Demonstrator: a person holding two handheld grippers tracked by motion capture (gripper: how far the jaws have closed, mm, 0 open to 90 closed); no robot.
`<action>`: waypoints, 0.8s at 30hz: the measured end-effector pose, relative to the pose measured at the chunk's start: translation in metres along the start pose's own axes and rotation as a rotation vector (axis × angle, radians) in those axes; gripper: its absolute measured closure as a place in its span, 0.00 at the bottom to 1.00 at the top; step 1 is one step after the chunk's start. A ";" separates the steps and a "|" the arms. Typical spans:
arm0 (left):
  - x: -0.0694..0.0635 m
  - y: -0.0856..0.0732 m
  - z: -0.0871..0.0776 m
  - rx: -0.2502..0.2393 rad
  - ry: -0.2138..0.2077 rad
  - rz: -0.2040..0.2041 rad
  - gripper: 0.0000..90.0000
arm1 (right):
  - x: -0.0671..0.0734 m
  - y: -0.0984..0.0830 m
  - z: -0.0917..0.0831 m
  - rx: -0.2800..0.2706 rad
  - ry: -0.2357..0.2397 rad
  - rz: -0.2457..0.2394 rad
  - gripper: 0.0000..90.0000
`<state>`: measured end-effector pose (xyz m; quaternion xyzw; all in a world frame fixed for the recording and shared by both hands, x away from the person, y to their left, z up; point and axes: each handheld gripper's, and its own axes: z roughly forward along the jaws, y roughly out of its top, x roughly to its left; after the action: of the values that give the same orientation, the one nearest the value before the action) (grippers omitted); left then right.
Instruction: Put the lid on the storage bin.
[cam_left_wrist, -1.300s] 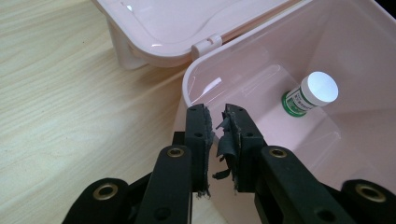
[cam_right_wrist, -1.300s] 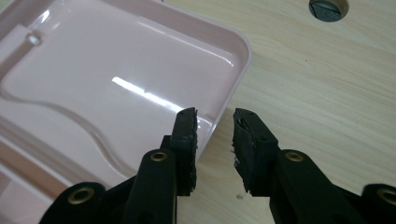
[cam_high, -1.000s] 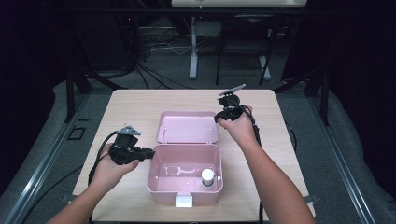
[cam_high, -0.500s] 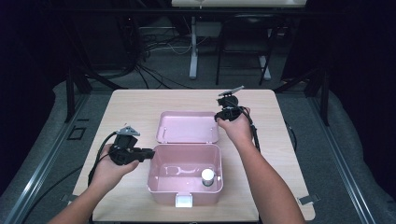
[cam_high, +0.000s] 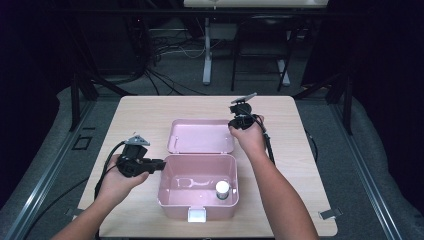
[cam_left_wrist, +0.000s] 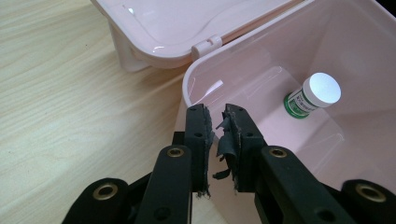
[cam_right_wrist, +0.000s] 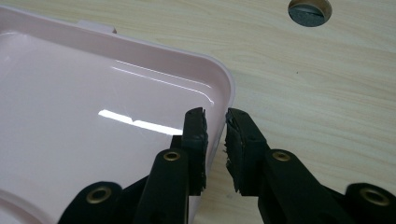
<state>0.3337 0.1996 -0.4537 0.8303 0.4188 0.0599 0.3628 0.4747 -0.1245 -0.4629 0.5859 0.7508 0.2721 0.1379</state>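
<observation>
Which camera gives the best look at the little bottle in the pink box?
The left gripper view: the bottle is close, with white cap and green label clear. The high view shows it small, standing inside the box. The right gripper view looks at the lid.

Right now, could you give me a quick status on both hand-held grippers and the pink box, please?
Left hand-held gripper clamped on box wall. Right hand-held gripper jaws just closing astride lid rim. Small bottle inside. Nothing in the way.

A pink plastic box (cam_high: 198, 186) sits open on the worktop, its hinged lid (cam_high: 201, 136) lying flat behind it; a small white-capped bottle (cam_high: 222, 189) stands upright inside, near the right wall.
</observation>
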 end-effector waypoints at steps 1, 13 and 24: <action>0.000 0.000 0.000 0.000 0.000 0.000 0.89 | 0.000 0.000 0.001 0.002 -0.002 0.001 0.87; 0.000 -0.001 0.000 -0.009 0.003 -0.005 0.89 | -0.001 0.002 0.004 0.012 -0.009 0.036 0.90; 0.000 -0.001 0.000 -0.008 -0.003 -0.009 0.89 | -0.003 0.002 0.007 0.028 -0.007 0.064 0.91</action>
<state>0.3330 0.2003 -0.4546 0.8270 0.4217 0.0587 0.3672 0.4812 -0.1249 -0.4679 0.6124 0.7349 0.2637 0.1235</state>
